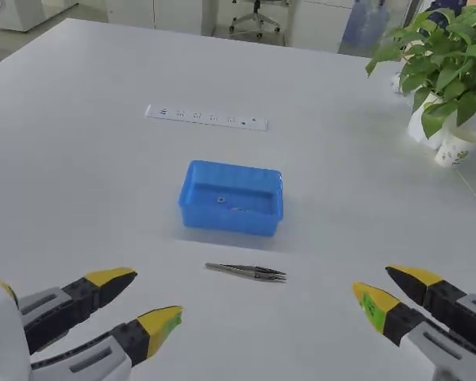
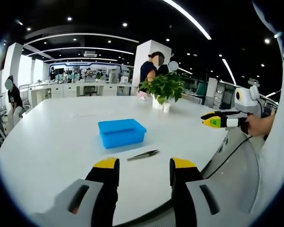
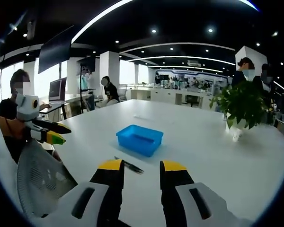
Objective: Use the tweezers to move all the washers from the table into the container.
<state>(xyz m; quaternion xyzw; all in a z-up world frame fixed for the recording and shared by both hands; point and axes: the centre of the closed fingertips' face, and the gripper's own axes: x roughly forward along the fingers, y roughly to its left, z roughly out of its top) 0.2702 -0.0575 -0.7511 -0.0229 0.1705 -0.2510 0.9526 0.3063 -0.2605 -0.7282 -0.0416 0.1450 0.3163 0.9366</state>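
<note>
Head view: broad white desk (image 1: 365, 198), wheeled office chair (image 1: 255, 17) beyond; blue plastic container (image 1: 231, 198) perhaps holds a washer (image 1: 220, 200); left gripper (image 1: 155, 295), right gripper (image 1: 373, 280) fingers spread, empty.

The left gripper (image 1: 147, 298) has black fingers (image 1: 95, 292) with yellow tips, one tinged green; the right gripper (image 1: 378, 282) matches. Ahead of the fingers, the container (image 1: 231, 198) is bright blue, the tweezers (image 1: 246, 271) silvery grey, the worktop (image 1: 87, 182) plain white.

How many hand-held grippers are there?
2. The left hand-held gripper is low on the left in the head view, the right hand-held gripper low on the right, with the tweezers between them.
</note>
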